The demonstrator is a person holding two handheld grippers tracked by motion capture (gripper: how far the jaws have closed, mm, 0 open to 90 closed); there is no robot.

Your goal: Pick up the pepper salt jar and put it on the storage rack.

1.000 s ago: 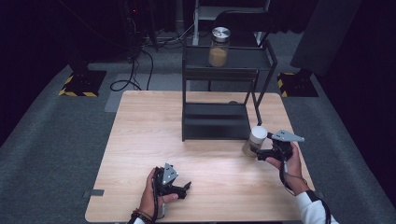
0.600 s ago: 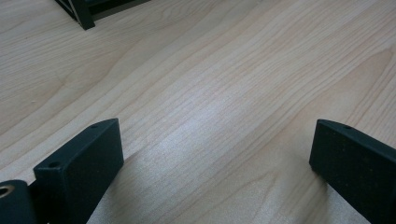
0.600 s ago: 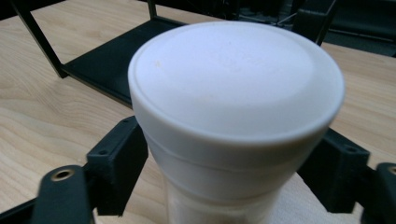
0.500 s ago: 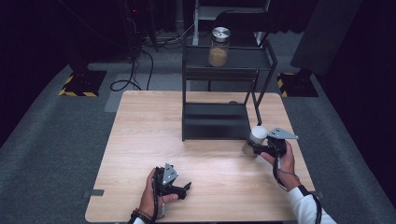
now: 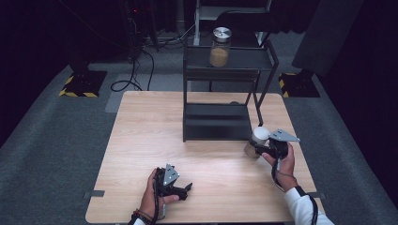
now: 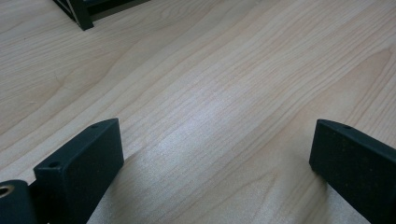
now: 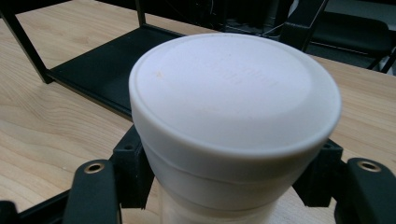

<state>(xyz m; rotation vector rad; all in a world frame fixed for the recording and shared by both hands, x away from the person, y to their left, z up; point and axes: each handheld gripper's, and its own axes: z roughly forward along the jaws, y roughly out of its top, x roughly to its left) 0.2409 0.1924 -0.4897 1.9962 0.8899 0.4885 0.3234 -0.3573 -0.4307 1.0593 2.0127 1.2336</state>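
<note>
At lower right of the high view, the right tool (image 5: pixel 261 149), jaws just closed, clamps a white-lidded jar (image 5: pixel 256 140) upright on the bench (image 5: pixel 141 140), apparently readying a lift, while the left tool (image 5: pixel 180 190) rests open.

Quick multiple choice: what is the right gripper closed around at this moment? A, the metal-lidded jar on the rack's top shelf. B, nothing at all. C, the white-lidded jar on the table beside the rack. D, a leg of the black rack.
C: in the right gripper view the white-lidded jar sits clamped between the fingers of the right gripper, while the metal-lidded jar stands untouched on the rack.
</note>
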